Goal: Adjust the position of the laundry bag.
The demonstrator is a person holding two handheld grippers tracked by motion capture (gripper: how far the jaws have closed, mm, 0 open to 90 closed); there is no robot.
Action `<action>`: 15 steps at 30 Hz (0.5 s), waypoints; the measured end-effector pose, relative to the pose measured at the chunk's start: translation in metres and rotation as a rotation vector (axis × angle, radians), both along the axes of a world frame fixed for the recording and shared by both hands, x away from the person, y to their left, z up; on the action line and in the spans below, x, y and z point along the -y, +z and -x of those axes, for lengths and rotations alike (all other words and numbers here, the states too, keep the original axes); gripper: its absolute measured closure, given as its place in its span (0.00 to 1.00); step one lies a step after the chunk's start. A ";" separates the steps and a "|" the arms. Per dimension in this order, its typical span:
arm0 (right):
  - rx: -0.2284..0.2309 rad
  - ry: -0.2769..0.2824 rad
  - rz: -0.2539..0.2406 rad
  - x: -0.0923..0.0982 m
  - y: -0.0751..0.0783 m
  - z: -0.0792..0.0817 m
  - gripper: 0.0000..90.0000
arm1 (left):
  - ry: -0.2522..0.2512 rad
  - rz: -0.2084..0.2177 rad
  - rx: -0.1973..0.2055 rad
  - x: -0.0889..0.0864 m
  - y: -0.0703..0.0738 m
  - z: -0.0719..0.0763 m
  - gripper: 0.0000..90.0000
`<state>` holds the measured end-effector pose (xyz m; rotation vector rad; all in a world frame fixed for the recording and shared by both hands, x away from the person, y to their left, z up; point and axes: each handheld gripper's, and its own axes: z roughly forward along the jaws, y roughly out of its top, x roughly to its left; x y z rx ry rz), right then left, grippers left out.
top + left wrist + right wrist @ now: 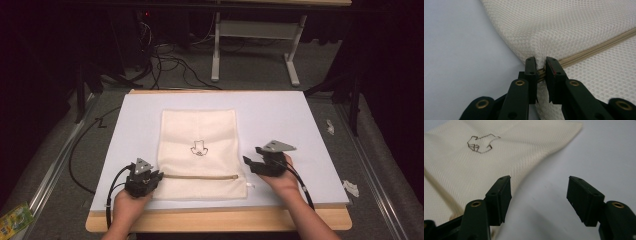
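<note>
Nearest the person, the left gripper (541,65) was clenched on the left edge of a cream mesh bag (200,150), its jaws pinching the cloth right at the end of the tan zip (596,46). In the high view that gripper (143,176) sat at the bag's lower left corner, held in the left hand (131,200).

The right gripper (539,192) hung released, its jaws standing wide apart over the white board (295,120) just beside the bag's right edge, gripping nothing. From above it (260,162) was close to the right end of the zip (200,176), where a small white pull tab (250,185) seemed to stick out, though it was too small to be sure.

The bag lay flat in the middle of the board, zip running across its near end and a small dark outline drawing (199,148) at its centre. Beyond the board were grey floor, loose cables (165,60) and a table frame (255,45).

The bag looked light, soft and floppy, with an open weave that should give the jaws good purchase. It would likely bunch or slide if pulled one-handed, so pinching the seam by the zip end, as the left gripper did, seemed the sound hold, with the pull tab the likely place for the other.
</note>
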<state>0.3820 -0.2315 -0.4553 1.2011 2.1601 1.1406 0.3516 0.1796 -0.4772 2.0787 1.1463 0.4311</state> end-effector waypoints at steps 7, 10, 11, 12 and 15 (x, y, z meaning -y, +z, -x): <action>-0.118 -0.049 0.034 -0.042 -0.015 -0.049 0.65 | -0.015 -0.028 0.015 0.003 0.000 0.004 0.89; -0.155 -0.029 0.083 -0.045 -0.020 -0.050 0.89 | -0.010 -0.018 0.010 0.004 0.000 0.004 0.89; -0.150 -0.026 0.085 -0.041 -0.019 -0.046 0.92 | -0.013 -0.016 0.010 0.006 0.000 0.003 0.90; -0.150 -0.026 0.085 -0.041 -0.019 -0.046 0.92 | -0.017 -0.015 0.010 0.009 0.000 0.003 0.90; -0.129 -0.043 0.111 -0.028 -0.016 -0.041 0.92 | -0.049 -0.012 0.009 0.026 0.001 0.002 0.90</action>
